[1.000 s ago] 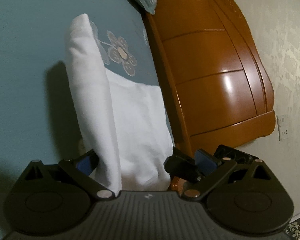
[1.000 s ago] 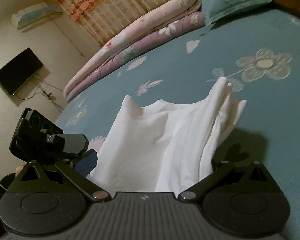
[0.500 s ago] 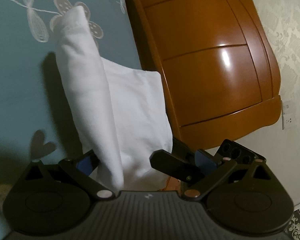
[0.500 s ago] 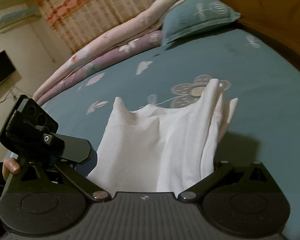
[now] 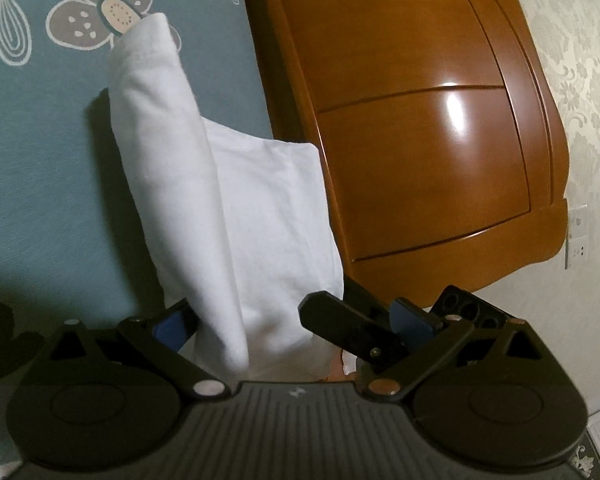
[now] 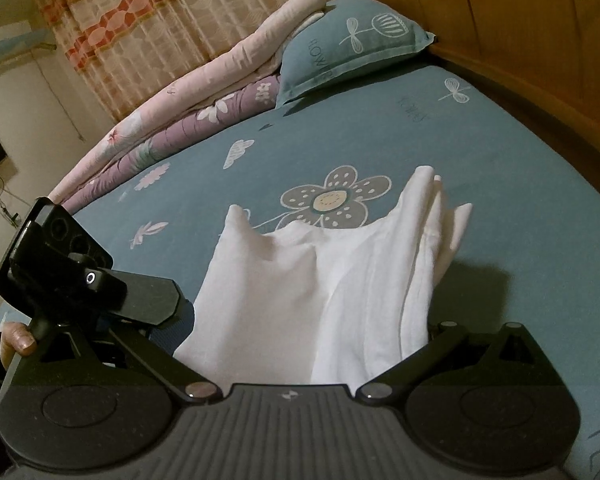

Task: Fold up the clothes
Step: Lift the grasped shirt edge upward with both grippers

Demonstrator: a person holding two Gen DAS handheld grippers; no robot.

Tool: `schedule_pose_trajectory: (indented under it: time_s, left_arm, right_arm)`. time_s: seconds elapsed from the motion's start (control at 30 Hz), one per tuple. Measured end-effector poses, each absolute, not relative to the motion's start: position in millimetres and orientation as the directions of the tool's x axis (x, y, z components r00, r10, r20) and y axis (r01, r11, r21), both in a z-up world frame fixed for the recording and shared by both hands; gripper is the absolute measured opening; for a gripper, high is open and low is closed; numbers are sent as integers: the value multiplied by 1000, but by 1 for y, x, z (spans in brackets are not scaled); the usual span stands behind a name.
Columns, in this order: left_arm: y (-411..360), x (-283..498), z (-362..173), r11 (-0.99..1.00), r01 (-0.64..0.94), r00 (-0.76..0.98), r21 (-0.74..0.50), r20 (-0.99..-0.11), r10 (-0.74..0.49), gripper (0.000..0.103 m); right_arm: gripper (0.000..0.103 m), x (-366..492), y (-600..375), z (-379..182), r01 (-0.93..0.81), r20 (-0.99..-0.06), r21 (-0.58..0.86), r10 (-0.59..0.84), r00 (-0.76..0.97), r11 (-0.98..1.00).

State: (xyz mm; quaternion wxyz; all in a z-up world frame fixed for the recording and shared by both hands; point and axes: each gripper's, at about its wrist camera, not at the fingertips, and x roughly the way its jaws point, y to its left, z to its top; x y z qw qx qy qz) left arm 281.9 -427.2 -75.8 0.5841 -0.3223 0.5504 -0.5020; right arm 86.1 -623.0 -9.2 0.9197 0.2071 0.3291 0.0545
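White garment (image 5: 236, 216) is held lifted just ahead of both grippers, draped between them above the teal floral bedsheet (image 6: 340, 144). One edge is pinched in the clenched left gripper (image 5: 220, 344) and the other in the clenched right gripper (image 6: 296, 344). A wooden headboard (image 5: 412, 120), pillow (image 6: 348, 48) and rolled quilt (image 6: 188, 108) are seen beyond.

Soft matt white cloth garment (image 5: 236, 208); matt woven teal bedsheet (image 6: 520, 184); glossy varnished wooden headboard (image 5: 412, 120) at right; matt black plastic gripper housings.
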Motion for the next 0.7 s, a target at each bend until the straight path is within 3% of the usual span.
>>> schedule_pose_trajectory:
  time_s: [0.37, 0.7]
  left_arm:
    - [-427, 276, -71, 267, 244, -118, -932, -302, -946, 100]
    - [-415, 274, -63, 302, 263, -112, -916, -339, -934, 100]
  right_arm:
    - [103, 90, -632, -15, 60, -599, 405, 215, 771, 912]
    - [103, 89, -636, -16, 69, -610, 386, 198, 767, 920]
